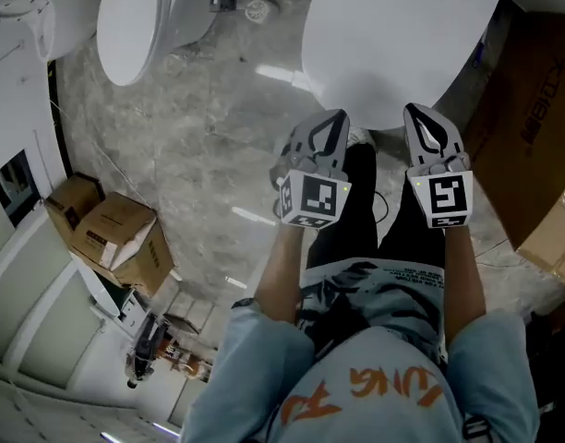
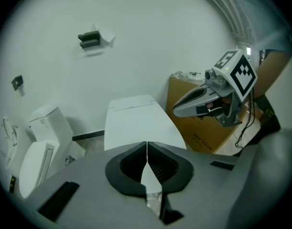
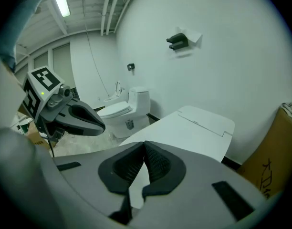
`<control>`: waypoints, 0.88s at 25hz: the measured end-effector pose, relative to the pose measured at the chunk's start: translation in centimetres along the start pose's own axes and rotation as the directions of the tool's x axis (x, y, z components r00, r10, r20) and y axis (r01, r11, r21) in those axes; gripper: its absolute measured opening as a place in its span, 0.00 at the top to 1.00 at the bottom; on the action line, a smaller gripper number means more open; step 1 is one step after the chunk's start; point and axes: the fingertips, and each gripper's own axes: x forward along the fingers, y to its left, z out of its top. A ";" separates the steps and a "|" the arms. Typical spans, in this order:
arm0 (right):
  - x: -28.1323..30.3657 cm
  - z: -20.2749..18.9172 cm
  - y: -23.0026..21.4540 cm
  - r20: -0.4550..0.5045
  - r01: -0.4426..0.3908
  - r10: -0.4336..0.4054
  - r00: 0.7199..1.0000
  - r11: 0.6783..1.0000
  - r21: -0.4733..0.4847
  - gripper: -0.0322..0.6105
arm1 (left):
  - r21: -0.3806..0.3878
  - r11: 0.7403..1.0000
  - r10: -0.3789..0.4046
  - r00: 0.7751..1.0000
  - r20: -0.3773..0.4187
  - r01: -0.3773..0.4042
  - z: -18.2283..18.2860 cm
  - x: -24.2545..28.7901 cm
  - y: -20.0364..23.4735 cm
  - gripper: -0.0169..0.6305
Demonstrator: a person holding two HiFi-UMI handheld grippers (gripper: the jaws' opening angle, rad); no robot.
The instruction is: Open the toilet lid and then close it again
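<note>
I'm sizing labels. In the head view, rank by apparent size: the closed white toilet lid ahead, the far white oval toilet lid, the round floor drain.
1. closed white toilet lid ahead
2. far white oval toilet lid, which sits farther from the camera
3. round floor drain

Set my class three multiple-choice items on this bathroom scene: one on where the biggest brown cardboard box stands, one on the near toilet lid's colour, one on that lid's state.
1. In the head view, where does the big brown cardboard box stand relative to the near oval plastic toilet lid?
A on it
B to its right
C under it

2. What colour is that lid?
A black
B white
C brown

3. That lid is:
A raised upright
B lying on the floor
C closed flat

Answers:
1 B, the box fills the picture's right edge beside the lid.
2 B, its surface is plain white.
3 C, it lies flat, not tilted up.
</note>
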 end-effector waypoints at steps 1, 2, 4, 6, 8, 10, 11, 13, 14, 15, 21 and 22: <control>0.5 -1.2 0.1 -0.013 0.004 -0.004 1.000 1.000 0.002 0.93 | 0.030 0.999 -0.025 1.000 -0.015 0.026 -0.9 1.0 -0.4 0.94; 0.9 -2.5 0.2 -0.027 0.006 -0.006 1.000 1.000 0.007 0.93 | 0.059 0.997 -0.049 0.998 -0.030 0.051 -1.9 1.9 -0.7 0.94; 1.6 -5.0 0.9 -0.057 0.004 -0.003 0.998 1.000 0.017 0.93 | 0.108 0.989 -0.090 0.994 -0.061 0.097 -3.8 3.4 -1.4 0.93; 2.4 -7.2 1.7 -0.090 -0.007 0.008 0.996 1.000 0.008 0.89 | 0.149 0.980 -0.122 0.988 -0.092 0.134 -5.7 4.6 -1.9 0.93; 3.3 -9.2 2.7 -0.130 -0.030 0.026 0.991 0.999 -0.031 0.86 | 0.188 0.968 -0.143 0.982 -0.120 0.164 -7.4 5.7 -2.1 0.93; 4.3 -11.3 3.9 -0.179 -0.066 0.049 0.983 0.994 -0.089 0.78 | 0.237 0.953 -0.155 0.976 -0.152 0.188 -9.1 6.7 -2.1 0.85; 4.8 -12.3 4.5 -0.202 -0.087 0.062 0.977 0.989 -0.118 0.73 | 0.267 0.943 -0.158 0.973 -0.170 0.200 -10.0 7.2 -2.1 0.77; 5.6 -14.1 5.4 -0.246 -0.128 0.082 0.966 0.976 -0.176 0.63 | 0.347 0.910 -0.161 0.964 -0.210 0.228 -11.7 8.1 -2.3 0.66; 5.9 -14.9 5.8 -0.269 -0.143 0.085 0.959 0.968 -0.205 0.59 | 0.389 0.888 -0.164 0.959 -0.232 0.246 -12.4 8.4 -2.6 0.61; 6.1 -15.6 6.1 -0.293 -0.153 0.080 0.953 0.960 -0.236 0.55 | 0.425 0.866 -0.168 0.953 -0.252 0.265 -13.1 8.6 -3.0 0.56; 7.6 -18.3 7.0 -0.363 -0.170 -0.024 0.931 0.854 -0.492 0.34 | 0.565 0.774 -0.119 0.942 -0.313 0.285 -16.0 9.8 -3.1 0.42; 7.7 -18.7 7.2 -0.368 -0.173 -0.034 0.929 0.840 -0.514 0.33 | 0.578 0.764 -0.114 0.941 -0.318 0.287 -16.2 10.0 -3.1 0.42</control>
